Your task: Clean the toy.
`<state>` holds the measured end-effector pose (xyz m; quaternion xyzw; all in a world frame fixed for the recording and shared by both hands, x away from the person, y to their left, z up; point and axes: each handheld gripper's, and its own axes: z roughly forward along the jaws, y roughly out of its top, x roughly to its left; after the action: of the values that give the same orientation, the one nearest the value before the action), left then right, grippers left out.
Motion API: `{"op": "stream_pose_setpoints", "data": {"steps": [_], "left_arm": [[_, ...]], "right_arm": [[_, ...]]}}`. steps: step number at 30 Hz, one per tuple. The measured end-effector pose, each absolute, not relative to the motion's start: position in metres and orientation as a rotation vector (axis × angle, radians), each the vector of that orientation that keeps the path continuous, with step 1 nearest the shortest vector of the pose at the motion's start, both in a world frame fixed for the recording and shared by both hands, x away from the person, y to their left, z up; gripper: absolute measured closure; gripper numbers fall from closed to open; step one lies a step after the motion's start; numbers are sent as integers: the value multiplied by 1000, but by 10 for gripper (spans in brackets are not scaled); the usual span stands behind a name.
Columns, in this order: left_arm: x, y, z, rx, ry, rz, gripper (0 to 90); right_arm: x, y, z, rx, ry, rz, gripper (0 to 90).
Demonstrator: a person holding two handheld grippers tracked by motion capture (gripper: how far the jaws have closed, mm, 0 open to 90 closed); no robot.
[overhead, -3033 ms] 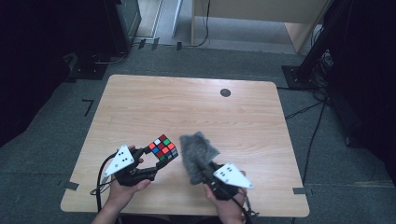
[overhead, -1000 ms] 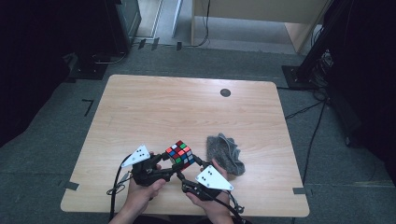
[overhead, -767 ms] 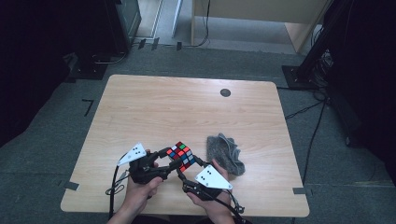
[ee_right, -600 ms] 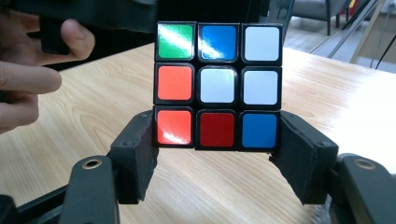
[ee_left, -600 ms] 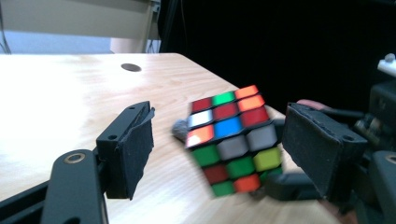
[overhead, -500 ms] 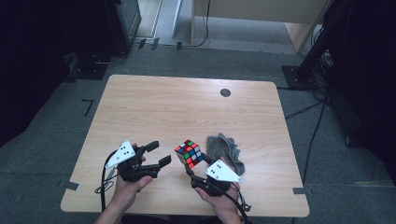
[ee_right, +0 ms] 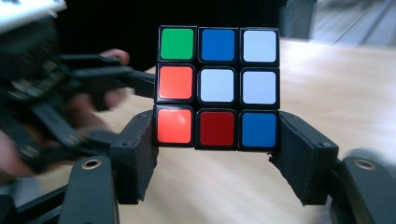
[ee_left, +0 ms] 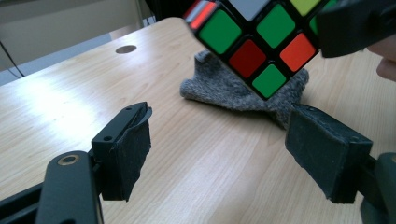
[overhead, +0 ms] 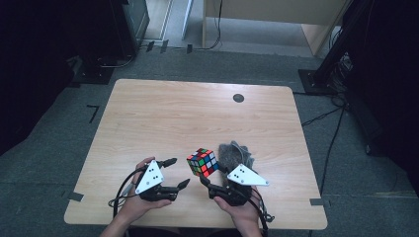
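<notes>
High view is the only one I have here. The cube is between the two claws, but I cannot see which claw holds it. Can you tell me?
Observer: The right claw holds the cube; its jaws press the bottom row from both sides.
Operator: And the left claw, does it touch the cube?
Observer: No. The left claw is open, and its jaws have only table between them.
Operator: Which colours face the right claw's camera?
Observer: Top row green, blue, white; middle orange, white, white; bottom orange, red, blue.
</notes>
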<state>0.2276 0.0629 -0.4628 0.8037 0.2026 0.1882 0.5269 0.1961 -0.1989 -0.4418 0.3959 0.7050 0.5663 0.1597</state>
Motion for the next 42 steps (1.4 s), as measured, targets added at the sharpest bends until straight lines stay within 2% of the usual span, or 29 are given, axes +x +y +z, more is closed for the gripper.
{"op": "stream_pose_setpoints", "data": {"steps": [9, 14, 22, 28, 32, 36, 39, 42], "left_arm": [[216, 52, -465, 1970, 371, 594, 237], [211, 45, -467, 1982, 340, 631, 246], [207, 44, -468, 1976, 305, 693, 322], [205, 47, -465, 1948, 308, 684, 339], [212, 55, -464, 1933, 366, 660, 340], [223, 68, -465, 1921, 457, 618, 340], [227, 74, -464, 1898, 501, 588, 340], [228, 75, -463, 1894, 515, 571, 340]], "right_arm": [[196, -188, -442, 1220, 2109, 1650, 349], [195, -180, -444, 1246, 2140, 1632, 349], [200, -180, -448, 1302, 2184, 1688, 347], [201, -182, -448, 1289, 2179, 1729, 331], [201, -191, -441, 1238, 2138, 1768, 206], [206, -214, -435, 1267, 2039, 1781, 207], [213, -230, -440, 1297, 1978, 1594, 218], [224, -240, -462, 1325, 1949, 1284, 232]]}}
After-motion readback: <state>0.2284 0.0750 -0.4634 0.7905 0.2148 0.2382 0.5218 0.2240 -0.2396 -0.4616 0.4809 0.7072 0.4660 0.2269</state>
